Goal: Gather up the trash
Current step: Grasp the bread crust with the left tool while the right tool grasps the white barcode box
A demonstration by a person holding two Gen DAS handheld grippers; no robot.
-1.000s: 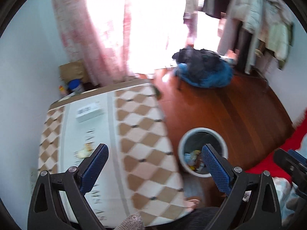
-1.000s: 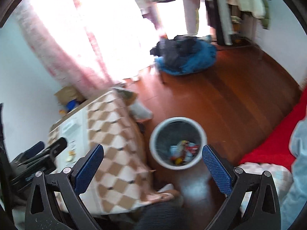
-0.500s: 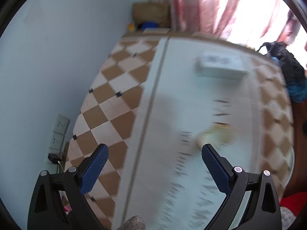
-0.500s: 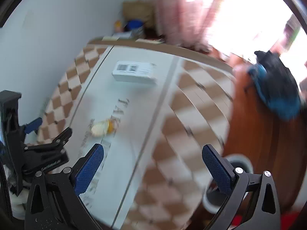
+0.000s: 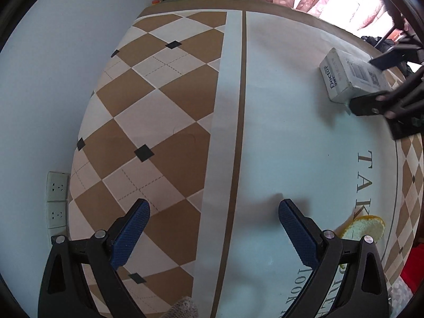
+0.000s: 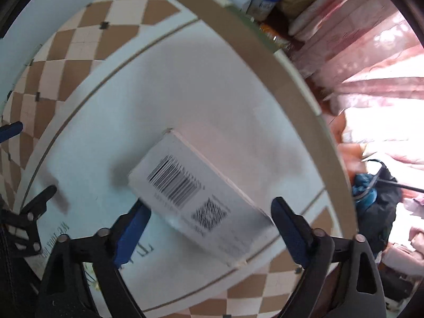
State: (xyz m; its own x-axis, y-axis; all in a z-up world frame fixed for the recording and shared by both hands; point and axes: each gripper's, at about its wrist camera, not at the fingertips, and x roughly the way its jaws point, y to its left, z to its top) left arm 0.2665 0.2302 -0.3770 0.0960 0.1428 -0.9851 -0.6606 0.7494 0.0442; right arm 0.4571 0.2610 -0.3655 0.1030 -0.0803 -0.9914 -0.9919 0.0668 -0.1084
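Two tongs work over the worktop [image 5: 278, 111]: right tongs [image 6: 209, 216] have just been closing around the white box [image 6: 193, 198], centre frame, not yet pinching; left tongs [image 5: 214, 218] gape empty, peel scrap [image 5: 365, 228] lower right.

Both wrist views face down, close, sharing the tablecloth [image 5: 278, 106].

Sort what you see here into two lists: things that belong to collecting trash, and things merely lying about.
Belongs to the job:
white box, between the right gripper jaws, which have just been closing
peel scrap, beside the open left gripper

Lying about:
tablecloth
wall sockets
curtain
blue-lidded tub
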